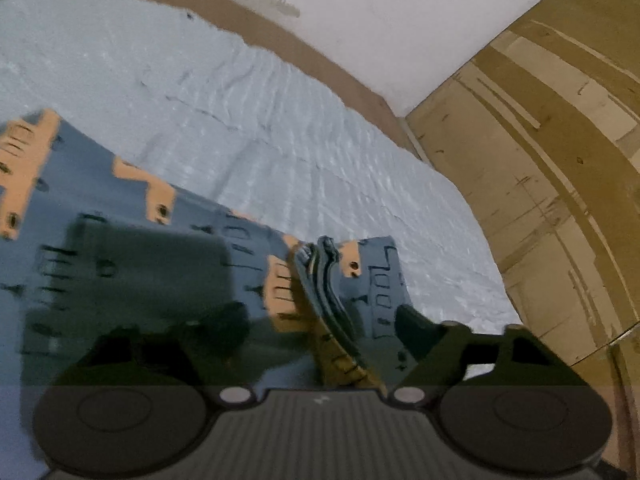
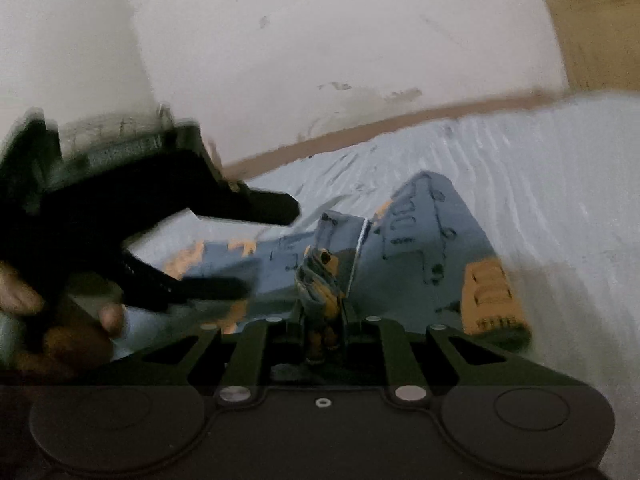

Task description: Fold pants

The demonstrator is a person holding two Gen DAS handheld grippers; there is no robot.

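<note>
- The pants [image 1: 168,264], blue-grey with orange printed patches, lay on the pale blue bed [image 1: 280,112], spread along its near edge and well short of the far edge where the brown frame met the white wall [image 1: 420,20].
- The right gripper [image 2: 324,312] was clenched on a bunched fold of the pants, the cloth rising narrow and pinched between the jaws.
- The left gripper [image 1: 280,332] stood released: its jaws were wide apart, with a raised ridge of fabric between them but no pad pressing on it that I could see.
- Risk, as I judged it: with only one side gripped, the free layers could slump or twist, so the fold would land crooked. A thin pinch could also slip out of the right jaws if the cloth were pulled against the bed's friction.
- If the left jaws closed on that ridge, they might catch only the top layer and drag the stack apart.
- Both pictures were motion-blurred, so the exact contact at the left fingertips could not be told.
- The right wrist view alone showed the left gripper from outside, with a hand [image 2: 60,320] around its handle.
- The left wrist view alone showed the wooden panel [image 1: 540,160] past the bed's right end, and the broad flat stretch of pants.
</note>
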